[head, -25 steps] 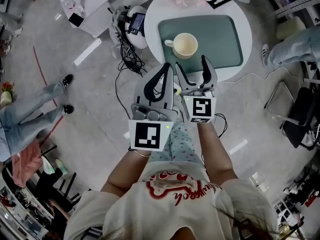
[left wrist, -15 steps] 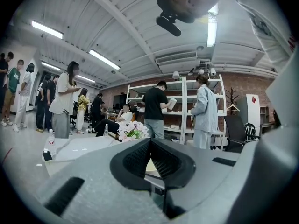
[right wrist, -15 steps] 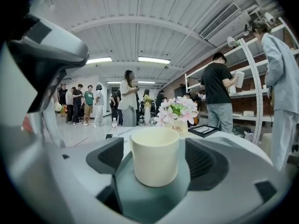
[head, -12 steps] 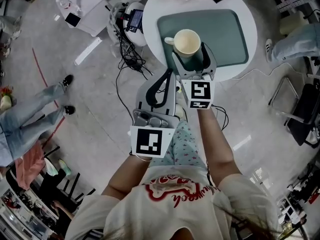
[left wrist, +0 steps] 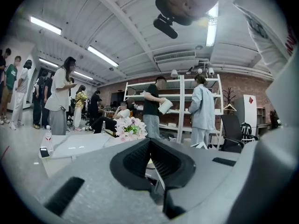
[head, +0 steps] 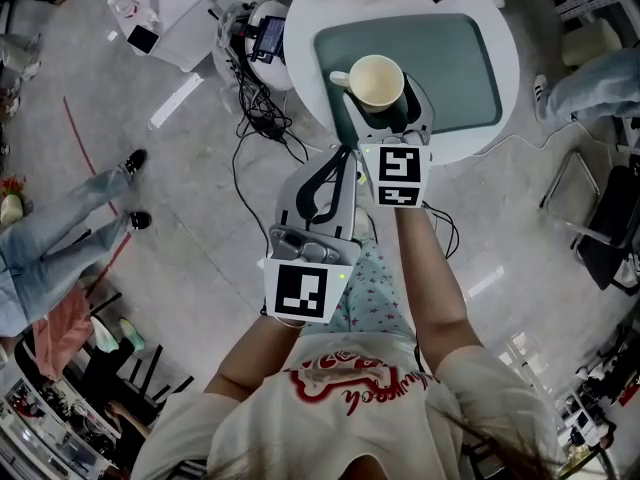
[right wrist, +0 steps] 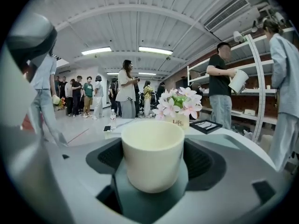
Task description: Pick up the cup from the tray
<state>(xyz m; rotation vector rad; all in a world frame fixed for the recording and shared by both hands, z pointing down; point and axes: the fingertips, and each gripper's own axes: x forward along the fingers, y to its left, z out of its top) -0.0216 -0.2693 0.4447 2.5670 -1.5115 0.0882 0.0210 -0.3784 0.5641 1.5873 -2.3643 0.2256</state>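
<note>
the cup (head: 377,81), cream and empty, stands upright on the grey-green tray (head: 450,58), toward the tray's near left part, on the round white table (head: 465,140). its handle (head: 340,80) points to the left of the head view.

the right gripper (head: 388,103) reaches over the table's near edge, and the cup sits between its two jaws. in the right gripper view the cup (right wrist: 152,155) fills the middle of the gap, one ribbed dark pad (right wrist: 108,157) on its left and the other on its right. these jaws have just been opening and now stand wide. each pad is just beside the cup wall and does not press on it. the cup's base rests on the tray (right wrist: 149,202).

the left gripper (head: 346,152) is held lower in the head view, over the floor just short of the table edge, well apart from the cup. its jaw tips meet (left wrist: 149,142), leaving only the oval hollow behind them, and nothing is between them.

a pot of pink and white flowers (right wrist: 180,105) stands on the table beyond the tray. a tangle of cables (head: 260,108) lies on the floor left of the table.
</note>
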